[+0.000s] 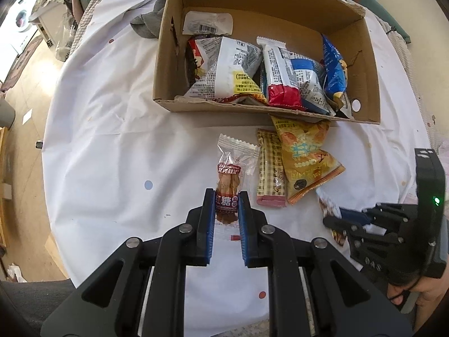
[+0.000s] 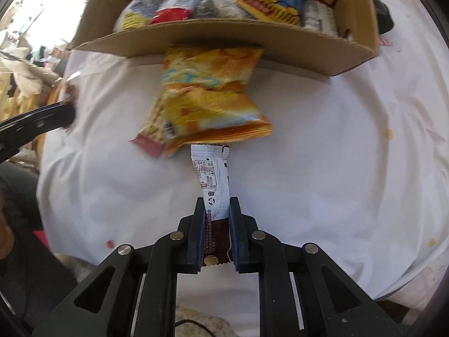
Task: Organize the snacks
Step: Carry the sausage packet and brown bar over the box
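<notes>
Left wrist view looks down on a white-clothed surface (image 1: pixel 112 140) with a cardboard box (image 1: pixel 165 64) at its far side; the left claw (image 1: pixel 226 206) is clamped on the near end of a clear packet of brown twisted snack (image 1: pixel 230 168), whose far end points toward the box; the packet's lower part is hidden between the blue pads. Just right of it lie a checked bar (image 1: pixel 270 168) and a yellow chip bag (image 1: pixel 306 154), the bag overlapping the bar and its top reaching the box's front wall. Inside the box sit several packets, among them a white bag (image 1: pixel 224 67), a red-and-white one (image 1: pixel 283 75) and a blue one (image 1: pixel 334 67); those beneath are mostly covered and hard to tell apart. At the right edge the right claw (image 1: pixel 334 219) appears side-on, partly cut off, with a hand (image 1: pixel 415 289) showing below it; what it holds is blurred here. Right wrist view settles it: that claw is shut on a white-and-brown wrapper (image 2: pixel 213 185), whose far tip slips under the yellow bag; the frame is smeared, and the box contents at its top are blurry.
</notes>
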{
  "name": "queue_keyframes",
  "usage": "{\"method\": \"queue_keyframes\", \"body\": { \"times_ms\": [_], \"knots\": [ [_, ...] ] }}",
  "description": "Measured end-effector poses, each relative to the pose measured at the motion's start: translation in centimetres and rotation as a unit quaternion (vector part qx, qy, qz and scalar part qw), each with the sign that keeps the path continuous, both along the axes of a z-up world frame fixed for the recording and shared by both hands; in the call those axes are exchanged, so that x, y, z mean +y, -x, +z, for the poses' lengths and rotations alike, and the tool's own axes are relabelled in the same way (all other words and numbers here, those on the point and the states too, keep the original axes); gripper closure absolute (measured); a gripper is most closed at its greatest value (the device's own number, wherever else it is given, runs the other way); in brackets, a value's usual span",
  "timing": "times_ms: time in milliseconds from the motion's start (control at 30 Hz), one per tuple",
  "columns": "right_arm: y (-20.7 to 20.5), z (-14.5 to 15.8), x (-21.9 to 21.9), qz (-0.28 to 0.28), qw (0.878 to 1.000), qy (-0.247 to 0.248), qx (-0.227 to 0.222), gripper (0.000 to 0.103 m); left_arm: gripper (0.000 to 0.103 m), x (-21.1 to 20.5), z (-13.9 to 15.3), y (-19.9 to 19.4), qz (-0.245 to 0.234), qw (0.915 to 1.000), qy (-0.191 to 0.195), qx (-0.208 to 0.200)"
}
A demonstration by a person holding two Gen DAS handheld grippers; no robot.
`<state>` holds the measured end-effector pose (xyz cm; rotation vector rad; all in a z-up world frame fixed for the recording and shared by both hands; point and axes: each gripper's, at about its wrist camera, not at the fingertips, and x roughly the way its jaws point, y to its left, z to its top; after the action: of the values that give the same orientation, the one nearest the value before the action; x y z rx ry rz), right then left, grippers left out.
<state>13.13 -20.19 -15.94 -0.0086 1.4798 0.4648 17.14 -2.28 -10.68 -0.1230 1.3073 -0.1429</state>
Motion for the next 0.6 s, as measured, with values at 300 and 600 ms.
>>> {"method": "queue_keyframes", "body": {
  "times_ms": [300,600],
  "knots": [
    [1.9,2.2,3.1,0.057,0.994,-0.088,-0.005,0.087,0.090,1.8,0.2,-0.4,0.046,0.9988,0.001,-0.019],
    [-0.7,6.6,2.5,0.020,0.984,-0.152,-0.093,0.087,0.090,3.0,4.3,2.0,0.066,0.9911,0.004,-0.115]
  ]
}}
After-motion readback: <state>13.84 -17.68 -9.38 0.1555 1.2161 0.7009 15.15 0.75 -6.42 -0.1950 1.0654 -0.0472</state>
